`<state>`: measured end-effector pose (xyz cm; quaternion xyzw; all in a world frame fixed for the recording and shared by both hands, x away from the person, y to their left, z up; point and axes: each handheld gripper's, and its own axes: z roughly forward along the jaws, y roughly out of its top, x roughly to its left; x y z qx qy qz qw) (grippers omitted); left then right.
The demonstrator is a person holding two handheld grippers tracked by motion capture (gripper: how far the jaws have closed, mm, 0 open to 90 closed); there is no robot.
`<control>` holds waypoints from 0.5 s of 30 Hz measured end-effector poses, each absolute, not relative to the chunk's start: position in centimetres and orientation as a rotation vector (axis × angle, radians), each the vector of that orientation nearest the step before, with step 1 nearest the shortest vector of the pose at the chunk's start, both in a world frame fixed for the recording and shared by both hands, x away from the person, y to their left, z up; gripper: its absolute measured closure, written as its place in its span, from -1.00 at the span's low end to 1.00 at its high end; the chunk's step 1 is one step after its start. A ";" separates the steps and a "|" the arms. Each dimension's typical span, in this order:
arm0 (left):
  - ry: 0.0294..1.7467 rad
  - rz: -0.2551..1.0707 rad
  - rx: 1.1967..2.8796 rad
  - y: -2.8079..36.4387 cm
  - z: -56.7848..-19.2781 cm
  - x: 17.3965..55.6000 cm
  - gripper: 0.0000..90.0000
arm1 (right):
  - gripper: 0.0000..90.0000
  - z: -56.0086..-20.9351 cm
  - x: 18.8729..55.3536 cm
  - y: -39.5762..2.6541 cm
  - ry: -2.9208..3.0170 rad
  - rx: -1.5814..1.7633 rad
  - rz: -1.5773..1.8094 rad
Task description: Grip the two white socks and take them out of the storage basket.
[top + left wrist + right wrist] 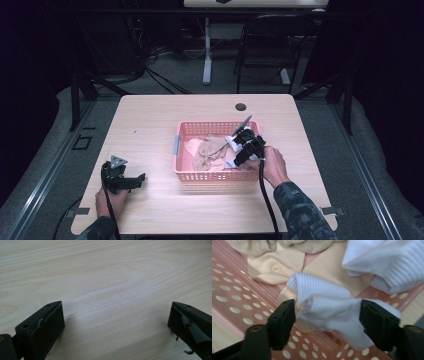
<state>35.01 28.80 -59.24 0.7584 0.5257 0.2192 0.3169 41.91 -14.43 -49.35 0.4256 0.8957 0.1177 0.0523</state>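
I see my left gripper (131, 181) resting low on the near left part of the wooden surface (150, 125), well apart from the basket. Its fingers (42, 327) stand wide apart with bare wood between them, holding nothing.

My right gripper (239, 148) is at the right end of the pink basket (210, 176), which sits near the middle of the surface, and reaches down into it. In the right gripper view its fingers (283, 320) are spread apart on either side of a white sock (334, 315), one at each end of it; I cannot tell whether they touch the fabric. That sock lies over the basket's perforated floor, just beside another white ribbed sock (384, 262) at the far right. Beige socks (210, 152) are heaped in the middle of the basket, to the left of the white ones.
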 end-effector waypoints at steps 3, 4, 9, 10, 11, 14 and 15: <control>1.383 0.577 1.997 28.8 -59.2 35.0 -0.99 | -0.47 -49.7 42.1 -13.9 2.717 1.300 0.339; 1.383 0.578 1.996 28.8 -59.2 35.0 -0.99 | -0.46 -49.8 42.3 -13.8 2.723 1.299 0.313; 1.384 0.577 1.996 28.8 -59.2 35.0 -0.99 | -0.12 -50.8 42.8 -13.6 2.727 1.333 0.266; 1.384 0.577 1.996 28.8 -59.2 35.0 -0.99 | 0.02 -50.8 42.8 -13.6 2.731 1.345 0.262; 1.384 0.577 1.996 28.8 -59.2 35.0 -0.99 | 0.16 -50.9 42.8 -13.6 2.735 1.348 0.263; 1.383 0.577 1.997 28.8 -59.2 35.0 -0.99 | 0.56 -51.1 42.9 -13.3 2.745 1.343 0.254; 1.384 0.578 1.996 28.8 -59.2 35.0 -0.99 | 0.66 -51.0 42.9 -13.3 2.745 1.338 0.243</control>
